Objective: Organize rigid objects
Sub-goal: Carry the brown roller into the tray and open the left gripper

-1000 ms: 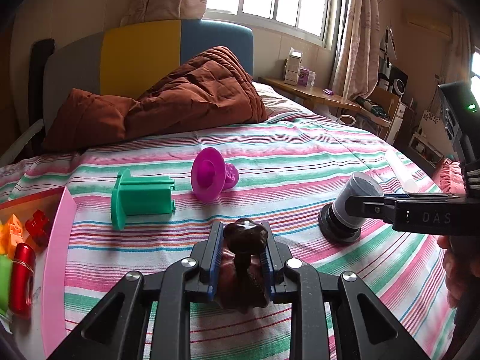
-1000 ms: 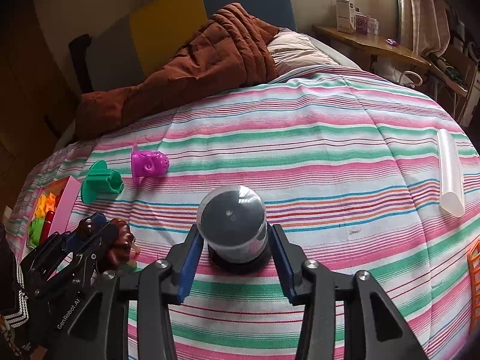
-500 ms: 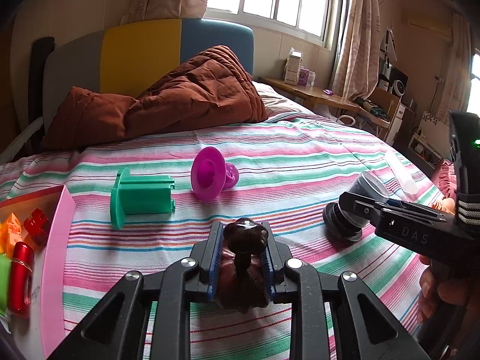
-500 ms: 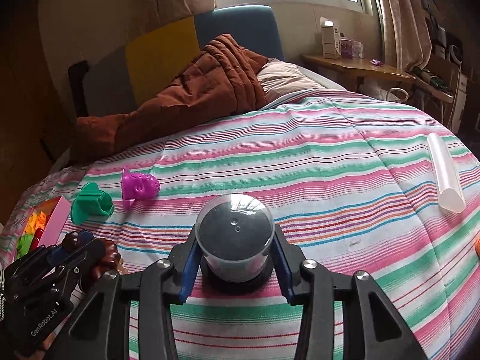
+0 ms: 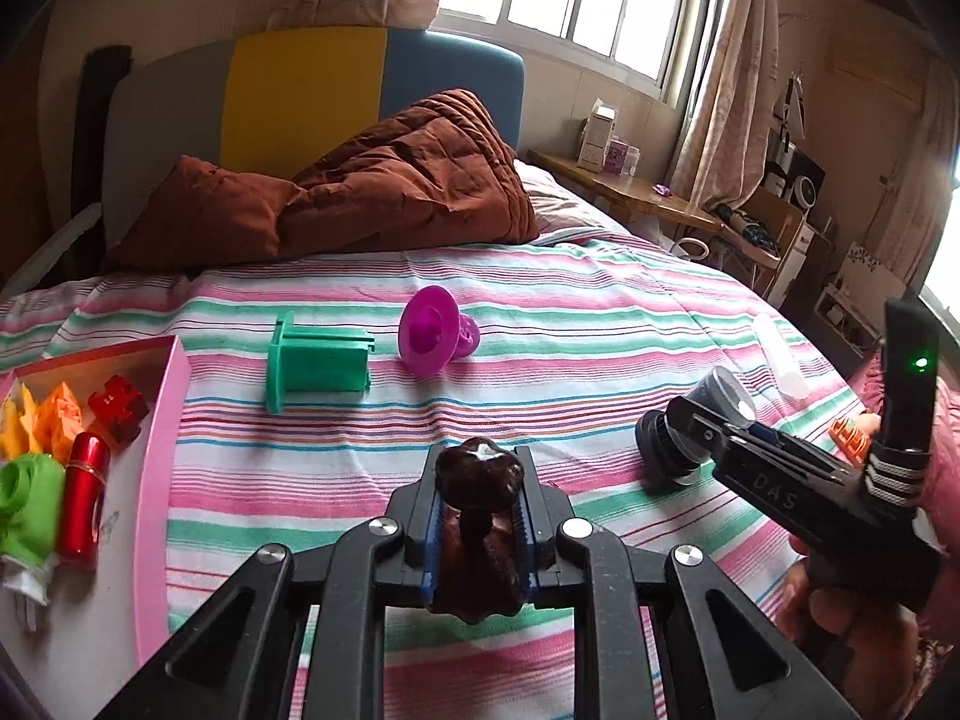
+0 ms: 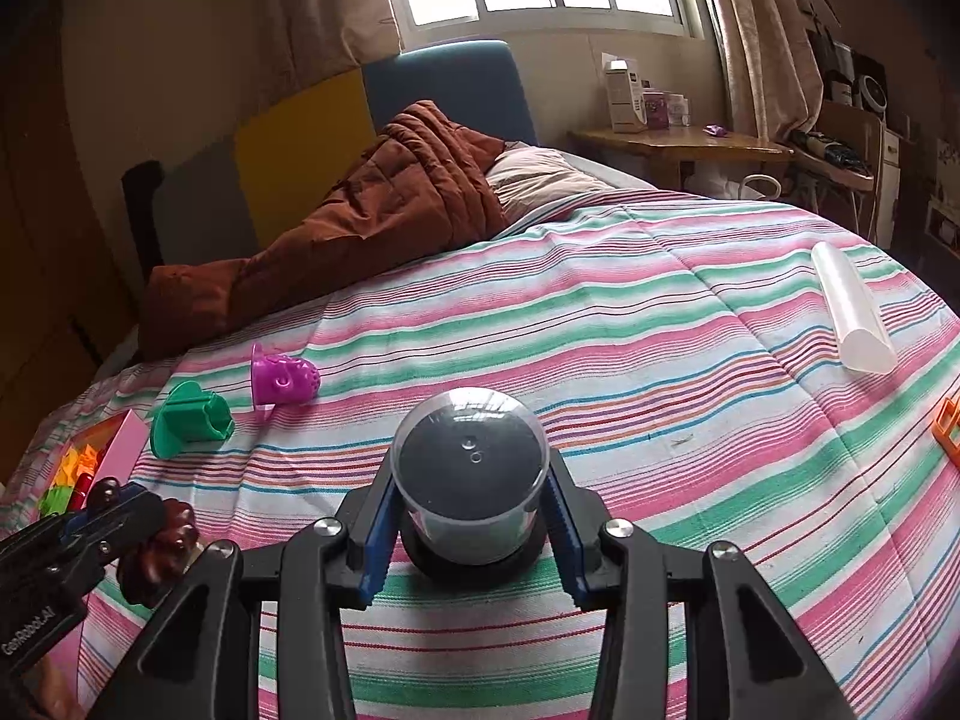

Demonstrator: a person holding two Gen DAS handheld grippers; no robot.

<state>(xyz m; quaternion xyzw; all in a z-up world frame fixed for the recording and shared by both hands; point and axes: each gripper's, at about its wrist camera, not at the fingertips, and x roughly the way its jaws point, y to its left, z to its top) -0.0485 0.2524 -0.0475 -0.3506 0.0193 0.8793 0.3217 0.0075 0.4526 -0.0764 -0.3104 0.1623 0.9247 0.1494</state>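
My left gripper (image 5: pixel 477 471) is shut on a dark brown lumpy figure (image 5: pixel 474 564), held just above the striped bedspread (image 5: pixel 540 324). It also shows in the right wrist view, where the left gripper (image 6: pixel 114 504) carries the brown figure (image 6: pixel 165 546) at the lower left. My right gripper (image 6: pixel 471 483) is shut on a grey canister with a clear cap (image 6: pixel 471 456), its blue pads against both sides. From the left wrist view the right gripper (image 5: pixel 702 426) holds the canister (image 5: pixel 663 456) tilted, with its base near the cloth.
A pink tray (image 5: pixel 159 462) at the left holds a red cylinder (image 5: pixel 84 492), a green piece and orange and red blocks. A green plastic part (image 5: pixel 318 366) and a magenta part (image 5: pixel 429 336) lie mid-bed. A translucent tube (image 6: pixel 852 306) and an orange item (image 6: pixel 948 426) lie right. A brown quilt (image 5: pixel 372 198) lies behind.
The right gripper's jaws closed onto the canister and tipped it over at an angle. The left gripper rose a little with the brown figure, and more of the pink tray shows.
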